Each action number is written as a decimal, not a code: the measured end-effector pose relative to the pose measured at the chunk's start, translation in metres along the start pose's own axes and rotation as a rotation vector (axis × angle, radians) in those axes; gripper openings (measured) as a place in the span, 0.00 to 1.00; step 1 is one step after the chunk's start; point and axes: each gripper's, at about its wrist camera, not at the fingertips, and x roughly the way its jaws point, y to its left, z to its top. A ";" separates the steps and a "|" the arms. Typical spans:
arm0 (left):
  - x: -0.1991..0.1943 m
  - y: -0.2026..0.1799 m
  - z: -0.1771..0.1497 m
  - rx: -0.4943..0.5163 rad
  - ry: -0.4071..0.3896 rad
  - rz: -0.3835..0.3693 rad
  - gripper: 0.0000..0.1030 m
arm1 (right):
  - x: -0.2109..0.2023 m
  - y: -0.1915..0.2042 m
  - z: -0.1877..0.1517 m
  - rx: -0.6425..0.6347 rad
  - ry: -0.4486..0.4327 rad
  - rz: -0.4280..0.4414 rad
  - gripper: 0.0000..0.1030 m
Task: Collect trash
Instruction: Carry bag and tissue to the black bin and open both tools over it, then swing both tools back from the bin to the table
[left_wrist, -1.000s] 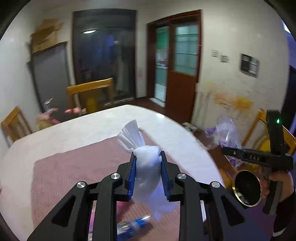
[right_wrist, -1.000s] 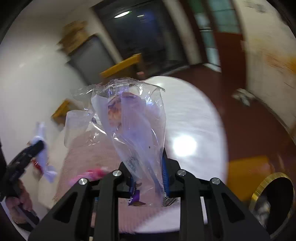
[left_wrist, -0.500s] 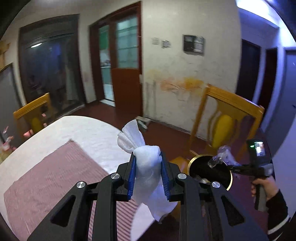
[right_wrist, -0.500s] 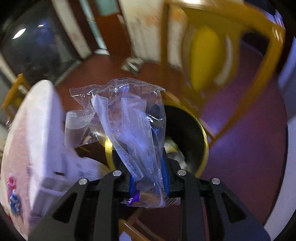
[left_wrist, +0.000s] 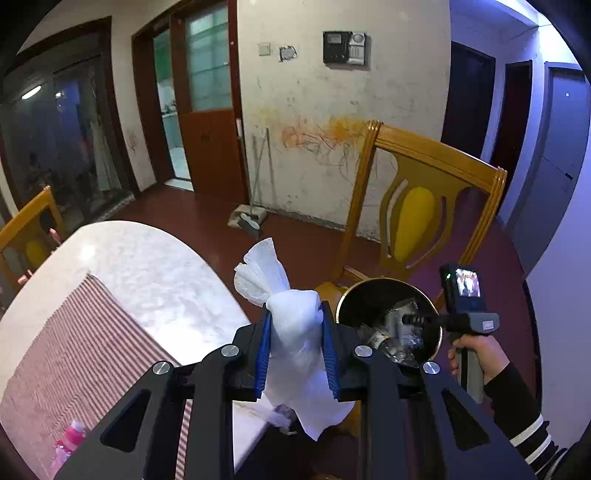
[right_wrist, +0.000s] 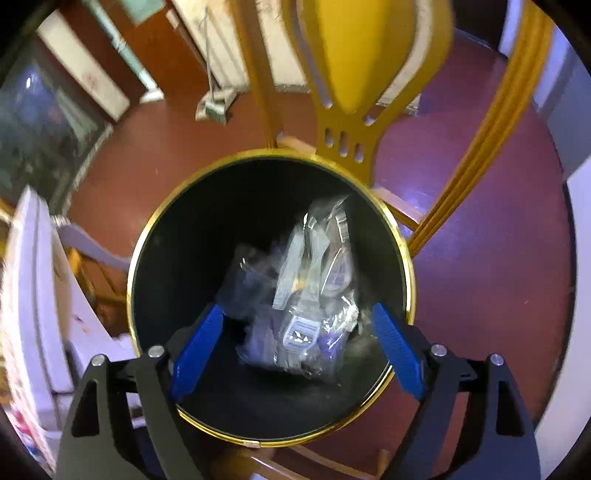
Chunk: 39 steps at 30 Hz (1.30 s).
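Right gripper (right_wrist: 295, 354) jaws spread above round black gold-rimmed bin (right_wrist: 140, 236) containing clear plastic wrappers (right_wrist: 314, 288); left gripper (left_wrist: 295, 354) jaws pinching crumpled white tissue (left_wrist: 291, 332).

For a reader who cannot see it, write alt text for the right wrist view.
The right gripper hangs open directly above a round black trash bin with a gold rim, a crumpled clear plastic wrapper inside the bin below it. A yellow wooden chair stands behind the bin on a dark red floor.
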 end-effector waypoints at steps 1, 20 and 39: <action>0.004 -0.002 0.001 0.004 0.007 -0.009 0.23 | -0.004 -0.004 0.001 0.018 -0.006 0.025 0.81; 0.250 -0.142 -0.020 0.121 0.362 -0.282 0.26 | -0.088 -0.086 -0.003 0.267 -0.250 0.136 0.81; 0.227 -0.139 -0.005 0.113 0.239 -0.255 0.86 | -0.090 -0.070 -0.010 0.248 -0.231 0.158 0.81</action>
